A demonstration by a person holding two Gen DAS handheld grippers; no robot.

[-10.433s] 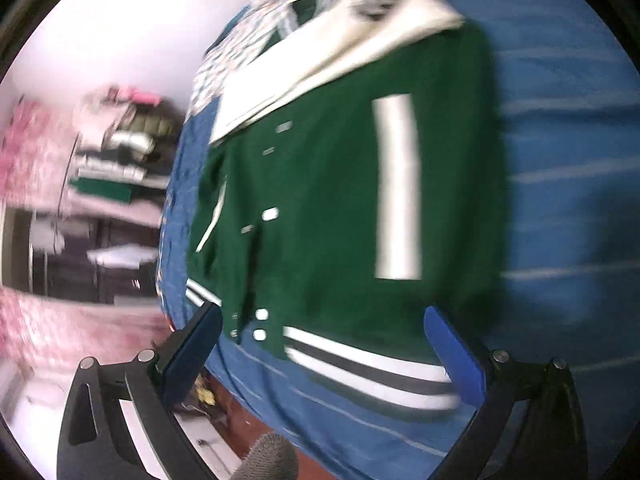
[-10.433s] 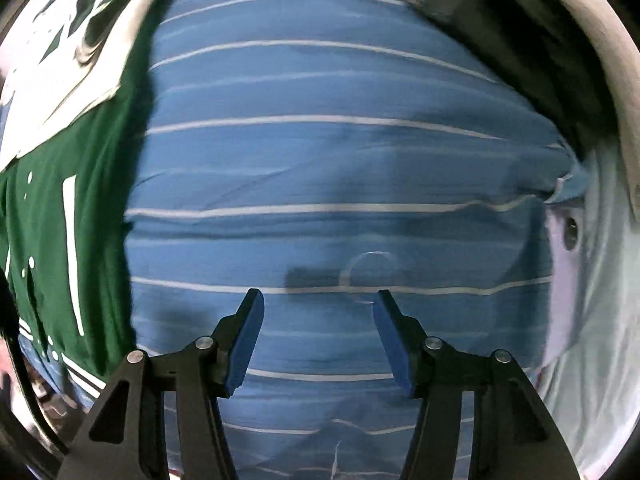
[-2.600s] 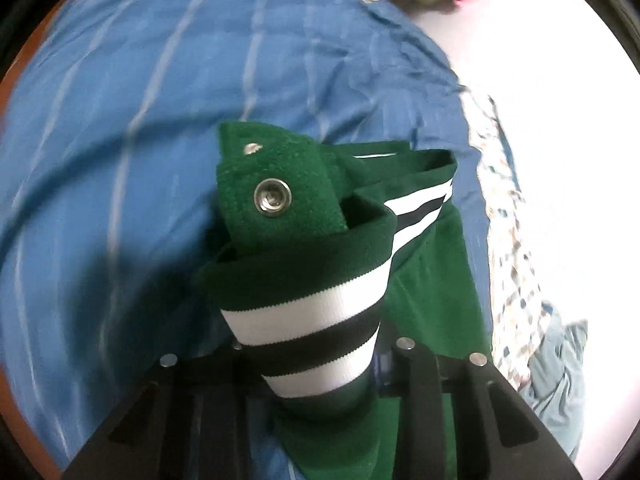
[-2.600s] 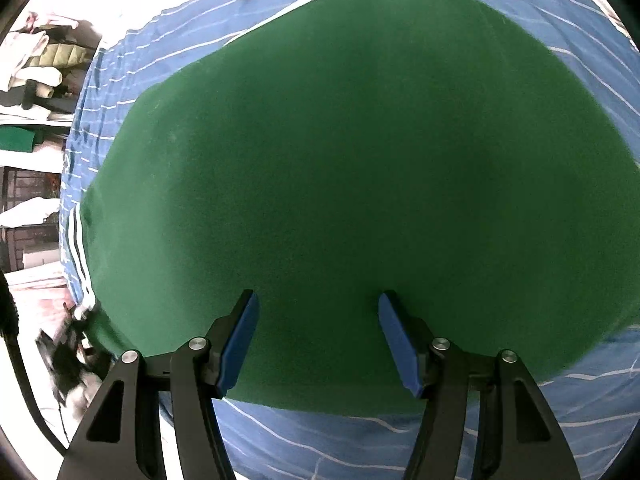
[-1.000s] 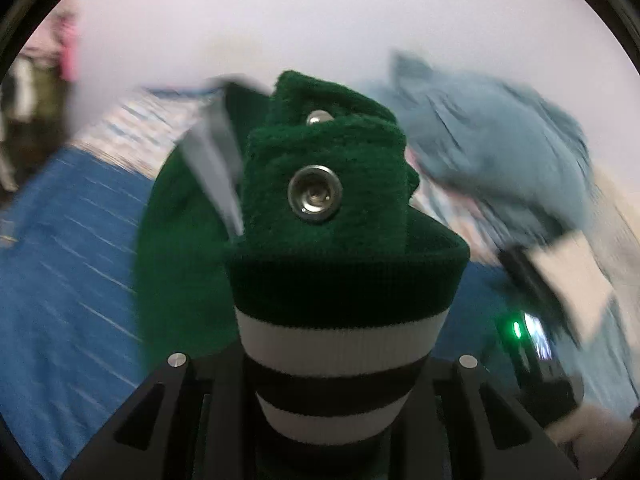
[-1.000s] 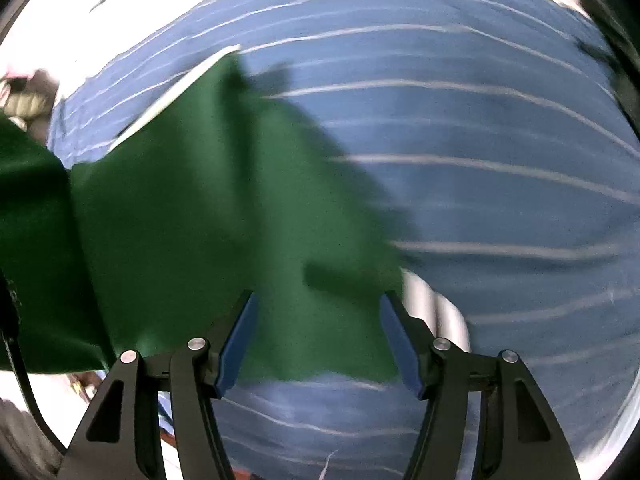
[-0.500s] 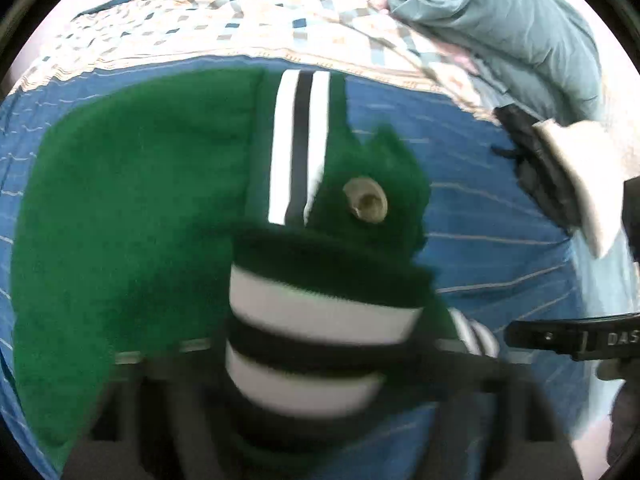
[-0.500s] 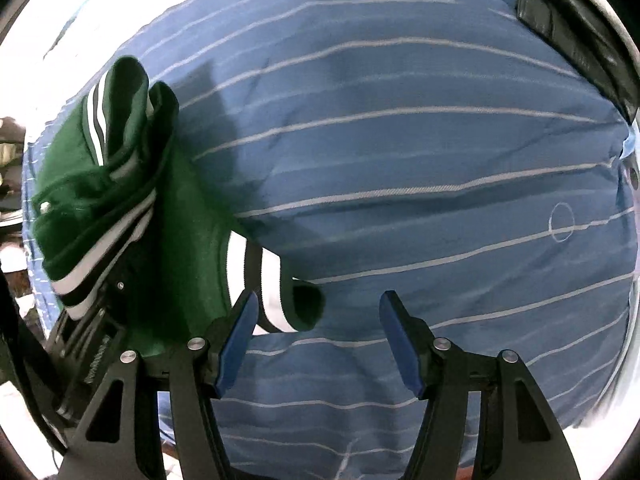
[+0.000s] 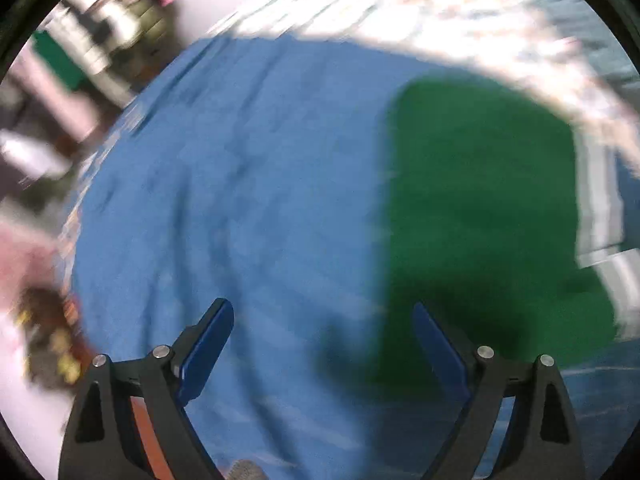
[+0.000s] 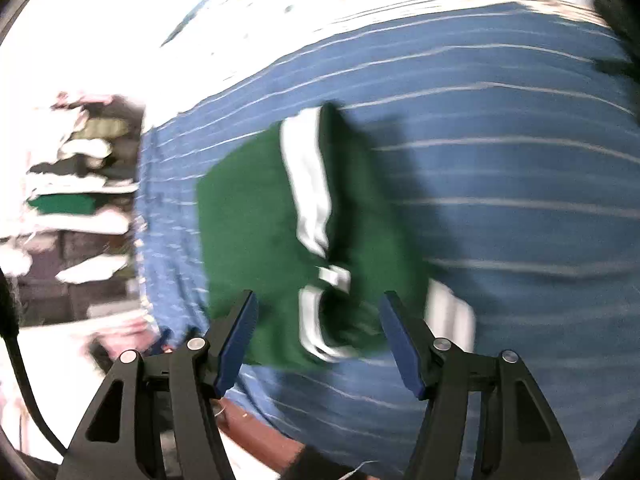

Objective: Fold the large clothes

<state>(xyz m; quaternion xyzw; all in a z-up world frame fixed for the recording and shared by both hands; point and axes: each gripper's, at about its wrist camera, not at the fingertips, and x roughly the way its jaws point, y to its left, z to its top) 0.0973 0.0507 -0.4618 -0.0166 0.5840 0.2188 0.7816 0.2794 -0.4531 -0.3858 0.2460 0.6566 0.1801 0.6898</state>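
Note:
The green jacket (image 9: 480, 208) with white and black striped trim lies folded in a compact pile on the blue striped bedsheet (image 9: 240, 200). It also shows in the right wrist view (image 10: 288, 232), with the striped hem on top. My left gripper (image 9: 320, 344) is open and empty above the sheet, just left of the jacket. My right gripper (image 10: 316, 336) is open and empty, hovering over the near edge of the jacket. Both views are motion-blurred.
A patterned quilt (image 9: 440, 12) lies along the far side of the bed. Shelves with stacked clothes (image 10: 80, 184) stand past the bed's left edge. The bed's wooden edge (image 10: 260, 436) shows below the right gripper.
My left gripper has let go of the striped hem and now stands open; the jacket lies on the bed. Both grippers have swung, blurring the views.

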